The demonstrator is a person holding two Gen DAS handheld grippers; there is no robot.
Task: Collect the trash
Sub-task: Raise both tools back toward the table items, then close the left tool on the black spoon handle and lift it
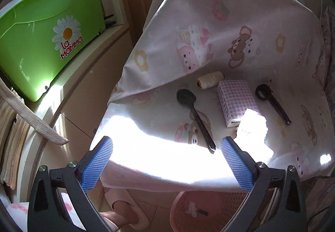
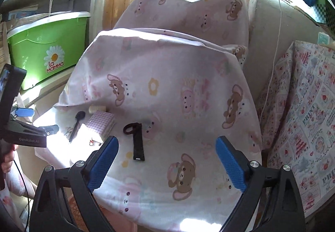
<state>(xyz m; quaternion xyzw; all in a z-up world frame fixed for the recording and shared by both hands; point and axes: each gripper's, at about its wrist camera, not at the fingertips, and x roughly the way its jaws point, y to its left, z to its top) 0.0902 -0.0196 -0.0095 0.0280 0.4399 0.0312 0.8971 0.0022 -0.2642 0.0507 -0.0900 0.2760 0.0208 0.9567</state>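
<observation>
1. Left claw point(image 1: 166, 160) is standing wide open with nothing between its pads, hanging over the near edge of the table point(image 1: 134, 160). Right claw point(image 2: 167, 164) is likewise gaping wide and gripping nothing, over the same cloth.
2. Items are lying on the cloth: spoon point(image 1: 193, 116), thread spool point(image 1: 209, 79), checked box point(image 1: 235, 100), dark strap point(image 1: 272, 102), and a crumpled white tissue point(image 1: 254, 125).
3. Trash candidate, by my reading, is the tissue. It is sitting at the near end of the box, touching or overlapping it, between spoon and strap.
4. Tissue is looking soft, wrinkled and irregular; strong sun is washing out its outline, so the edges are hard to trace.
5. A pink basket point(image 1: 209, 211) is showing below the table edge, probably the bin. Contents cannot be told.
6. Progress, as judged: the tissue is not yet collected; grasp and drop are both remaining.
</observation>
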